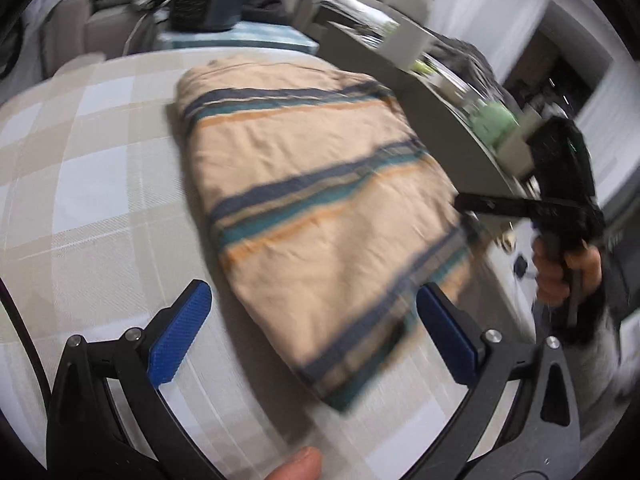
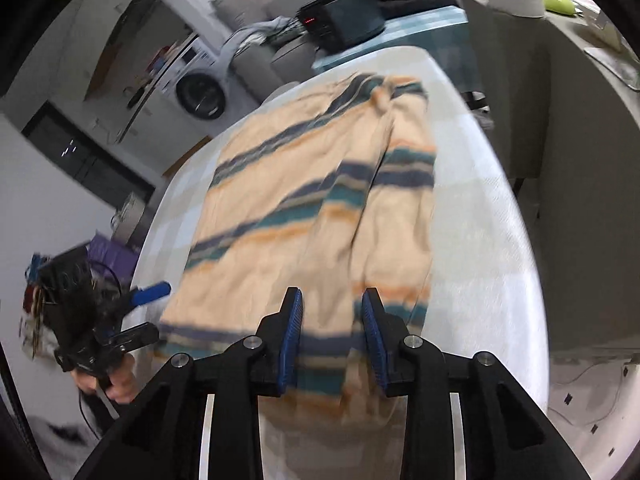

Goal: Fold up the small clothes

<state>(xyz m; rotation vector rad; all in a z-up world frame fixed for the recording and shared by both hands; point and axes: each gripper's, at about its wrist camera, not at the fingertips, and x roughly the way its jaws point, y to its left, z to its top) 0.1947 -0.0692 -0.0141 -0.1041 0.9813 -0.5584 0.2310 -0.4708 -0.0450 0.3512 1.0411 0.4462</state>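
A peach garment (image 1: 312,184) with navy, teal and orange stripes lies folded lengthwise on a checked tablecloth (image 1: 92,152). My left gripper (image 1: 314,294) stands wide open just above the garment's near end, one blue pad on each side of it and neither touching the cloth. In the right wrist view the garment (image 2: 304,216) runs away from me with one side flap folded over the middle. My right gripper (image 2: 332,300) hovers over its near hem, jaws a narrow gap apart with only the cloth below showing between them. Each gripper also shows in the other's view: the right gripper (image 1: 464,204) and the left gripper (image 2: 148,312).
A black device with a red display (image 1: 200,0) sits on a blue-topped stand beyond the table's far end. A grey counter (image 1: 420,92) with green items runs along one side. A washing machine (image 2: 200,92) stands in the background. A dark cable (image 1: 24,340) trails off the table edge.
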